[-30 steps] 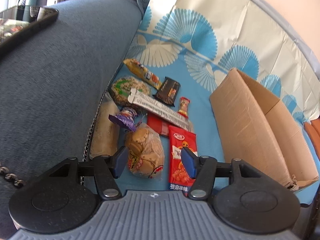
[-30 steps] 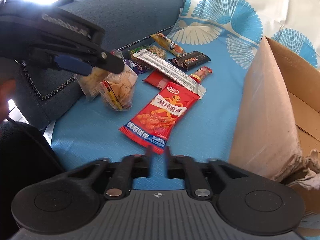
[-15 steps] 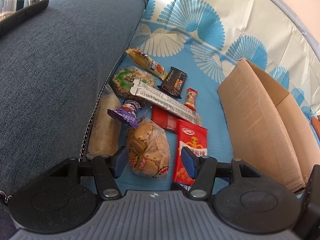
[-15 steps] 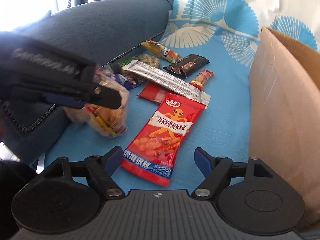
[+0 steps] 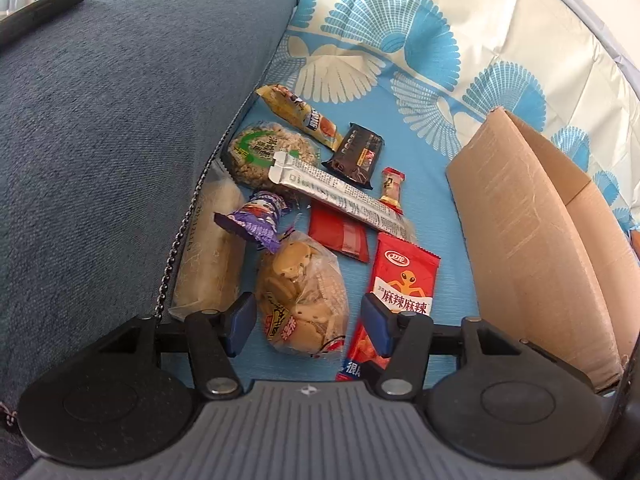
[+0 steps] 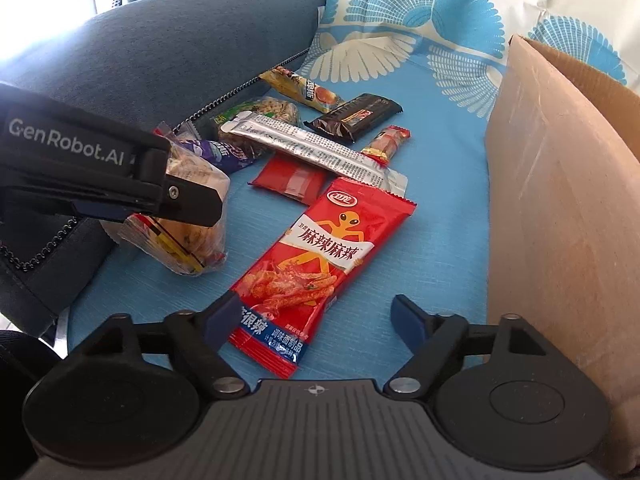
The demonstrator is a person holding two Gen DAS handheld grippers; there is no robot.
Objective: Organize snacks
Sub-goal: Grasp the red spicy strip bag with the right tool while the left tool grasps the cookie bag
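Observation:
Snacks lie on a blue patterned sofa cover beside an open cardboard box (image 5: 520,240) (image 6: 560,200). My left gripper (image 5: 307,320) straddles a clear bag of biscuits (image 5: 304,292) (image 6: 192,240). Its jaws are closing, with a gap left at each pad. In the right wrist view one of its fingers (image 6: 188,204) crosses over that bag. My right gripper (image 6: 316,318) hovers low over the near end of a red spicy-snack packet (image 6: 316,256) (image 5: 400,280). Those jaws are closing too, and the packet's end lies between them, ungripped.
Further back lie a silver stick pack (image 5: 340,196), a dark chocolate bar (image 5: 356,152), a yellow bar (image 5: 300,114), a round grain cake (image 5: 268,148), a purple wrapper (image 5: 260,220), a flat red sachet (image 5: 340,236) and a pale roll (image 5: 208,256). The grey-blue sofa arm (image 5: 120,140) walls the left.
My right gripper went from nearly shut to wide and came forward and down over the red packet. The left gripper edged closer over the biscuit bag.

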